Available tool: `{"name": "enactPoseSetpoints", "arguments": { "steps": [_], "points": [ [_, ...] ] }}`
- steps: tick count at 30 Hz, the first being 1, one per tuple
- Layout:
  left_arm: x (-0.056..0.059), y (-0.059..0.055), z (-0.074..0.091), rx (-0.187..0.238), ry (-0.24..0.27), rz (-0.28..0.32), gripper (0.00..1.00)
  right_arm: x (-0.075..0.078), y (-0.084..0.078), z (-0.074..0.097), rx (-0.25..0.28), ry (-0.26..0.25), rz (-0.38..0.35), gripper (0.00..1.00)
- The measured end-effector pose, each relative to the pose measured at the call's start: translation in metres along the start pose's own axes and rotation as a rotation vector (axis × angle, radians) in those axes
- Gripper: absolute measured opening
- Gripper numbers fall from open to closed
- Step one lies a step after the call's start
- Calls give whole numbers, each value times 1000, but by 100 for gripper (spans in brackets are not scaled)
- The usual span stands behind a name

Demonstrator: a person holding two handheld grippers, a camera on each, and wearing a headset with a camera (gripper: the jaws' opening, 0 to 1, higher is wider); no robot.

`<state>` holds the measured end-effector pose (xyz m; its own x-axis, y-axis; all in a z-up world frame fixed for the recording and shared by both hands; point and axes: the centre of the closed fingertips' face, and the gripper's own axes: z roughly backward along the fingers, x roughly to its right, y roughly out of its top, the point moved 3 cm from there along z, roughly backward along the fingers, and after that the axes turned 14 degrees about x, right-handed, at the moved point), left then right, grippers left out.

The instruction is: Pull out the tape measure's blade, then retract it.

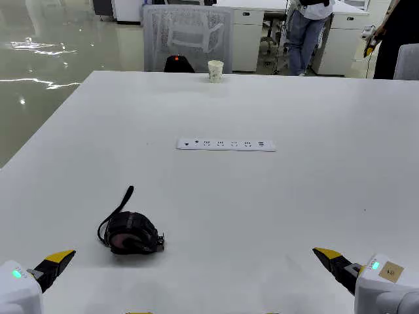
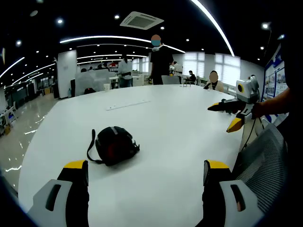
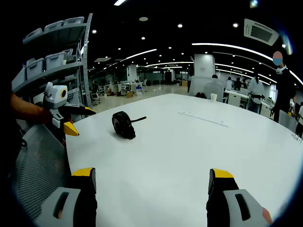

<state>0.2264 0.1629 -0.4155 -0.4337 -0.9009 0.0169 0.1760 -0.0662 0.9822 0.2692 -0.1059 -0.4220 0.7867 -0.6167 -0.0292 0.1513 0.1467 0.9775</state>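
Note:
A black tape measure [image 1: 131, 233] with a black wrist strap lies on the white table [image 1: 262, 104], near the front left. It also lies ahead of the left gripper's jaws [image 2: 113, 144] and far left in the right gripper view [image 3: 123, 125]. My left gripper [image 1: 55, 261] is open at the table's near left corner, a short way from the tape measure, with nothing between its yellow-tipped fingers [image 2: 75, 172]. My right gripper [image 1: 330, 258] is open at the near right, well away from it, empty. Each gripper appears in the other's view: right gripper [image 2: 232, 113], left gripper [image 3: 71, 118].
A white power strip [image 1: 226, 144] lies flat mid-table. A paper cup [image 1: 215, 70] stands at the far edge beside a mesh chair [image 1: 186, 36]. People stand beyond the table at the back right. Bare tabletop stretches between the grippers.

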Motion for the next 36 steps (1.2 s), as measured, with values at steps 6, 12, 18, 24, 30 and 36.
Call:
{"name": "enactPoseSetpoints", "arguments": {
  "steps": [6,12,18,24,30,36],
  "points": [
    [0,0,0,0,1,0,99,-1,-1,0,-4,1,-1,98],
    [0,0,0,-2,0,0,99,-1,0,0,-1,8,1,99],
    [0,0,0,-3,-2,-1,99,-1,1,1,-1,8,2,99],
    [0,0,-1,-3,-4,-3,99,0,0,1,-4,9,2,99],
    [1,0,-1,-9,-7,-3,99,-1,-1,0,-15,18,-1,99],
    [0,0,-2,-13,-11,-5,99,-1,-2,0,-25,26,2,99]
  ]
}}
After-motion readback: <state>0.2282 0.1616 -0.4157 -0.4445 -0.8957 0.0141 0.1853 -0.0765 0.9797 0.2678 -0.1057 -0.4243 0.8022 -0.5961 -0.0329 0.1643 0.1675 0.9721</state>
